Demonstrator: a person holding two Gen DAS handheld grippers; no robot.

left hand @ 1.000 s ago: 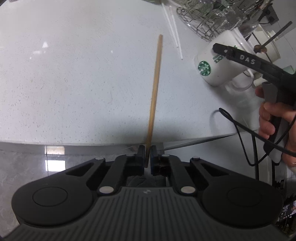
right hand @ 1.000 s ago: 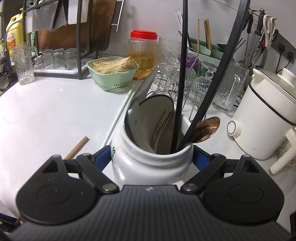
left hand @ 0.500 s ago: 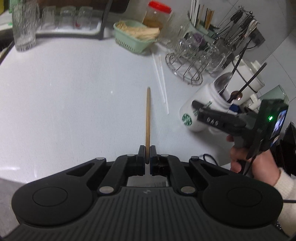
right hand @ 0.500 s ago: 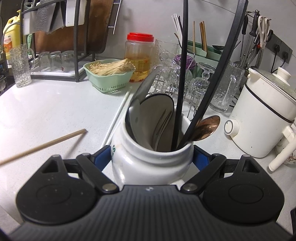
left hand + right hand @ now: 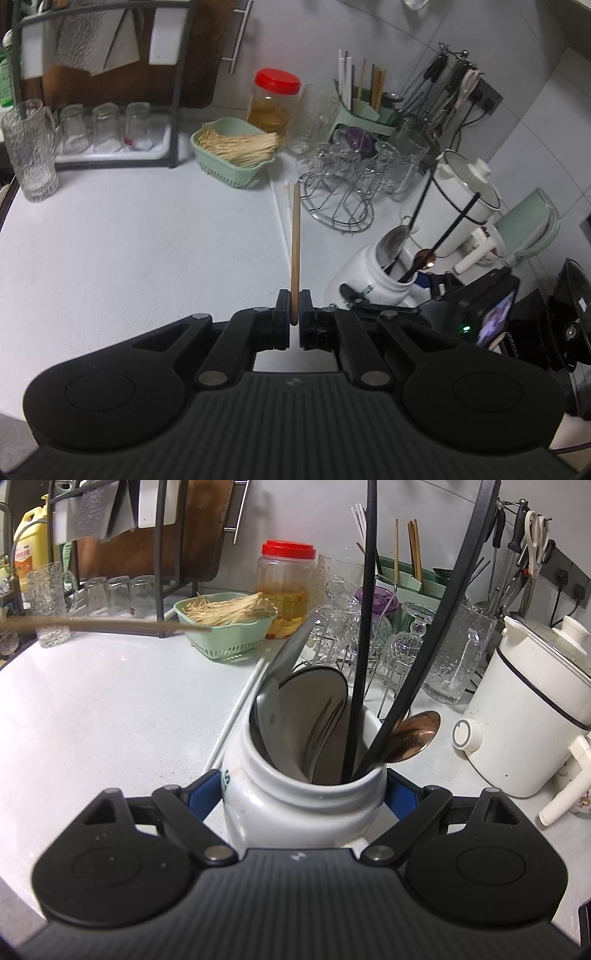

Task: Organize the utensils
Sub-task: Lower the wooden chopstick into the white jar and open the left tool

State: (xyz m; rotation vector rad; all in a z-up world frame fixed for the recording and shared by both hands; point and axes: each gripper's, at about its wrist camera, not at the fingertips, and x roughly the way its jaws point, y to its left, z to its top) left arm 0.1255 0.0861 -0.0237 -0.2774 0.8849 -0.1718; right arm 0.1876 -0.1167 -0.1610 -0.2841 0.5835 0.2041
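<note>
Gripping a chopstick and a mug over the white counter [image 5: 129, 251]

Left gripper [image 5: 294, 308] clenching a wooden chopstick [image 5: 296, 251] — hanging clear above the counter; right gripper [image 5: 304, 794] clamping the white mug [image 5: 295, 805] holding spoons [image 5: 413, 734].

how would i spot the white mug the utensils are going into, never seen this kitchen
On the white countertop, look in front of the wire rack of glasses and left of the white electric pot. The white mug sits between the right tongs, which grip its sides. Unlike the clear glassware, it is opaque white and holds dark spoons.
</note>
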